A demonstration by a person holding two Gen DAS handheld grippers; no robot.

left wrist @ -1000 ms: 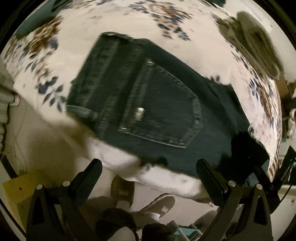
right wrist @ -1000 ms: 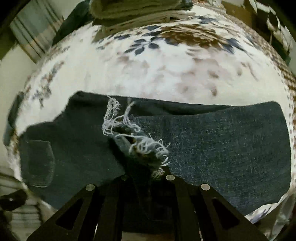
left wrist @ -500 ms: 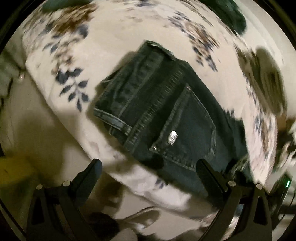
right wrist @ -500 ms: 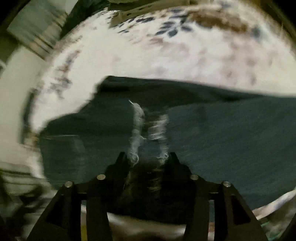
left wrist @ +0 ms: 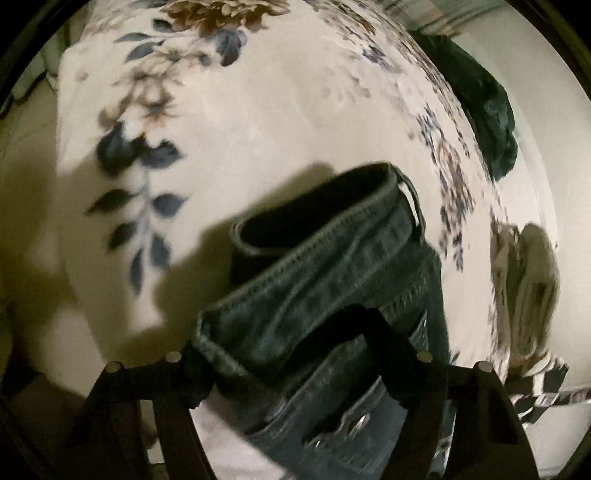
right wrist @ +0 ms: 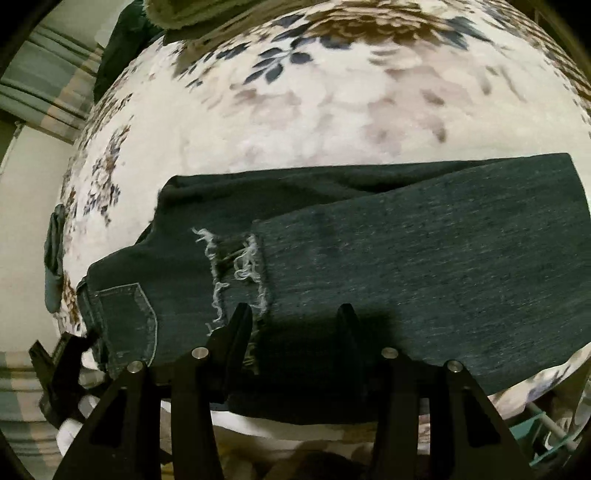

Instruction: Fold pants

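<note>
Dark denim pants (right wrist: pixel 424 266) lie on a floral bedspread (right wrist: pixel 295 129), with the legs folded back so the frayed hem (right wrist: pixel 236 266) rests near the back pocket (right wrist: pixel 129 317). My right gripper (right wrist: pixel 293 325) is open just above the hem, holding nothing. In the left wrist view my left gripper (left wrist: pixel 284 354) is open, its jaws straddling the waistband (left wrist: pixel 325 266), which stands lifted off the bedspread (left wrist: pixel 258 103). The left gripper also shows at the right wrist view's lower left (right wrist: pixel 59 365).
A dark green garment (left wrist: pixel 484 110) lies at the bed's far edge. Folded light cloth (left wrist: pixel 524 280) sits at the right. A folded pile (right wrist: pixel 177 14) lies at the back. The bed edge runs just below both grippers.
My right gripper has opened and let the frayed hem drop onto the pants. My left gripper has moved in close to the waistband, its jaws now narrower around it.
</note>
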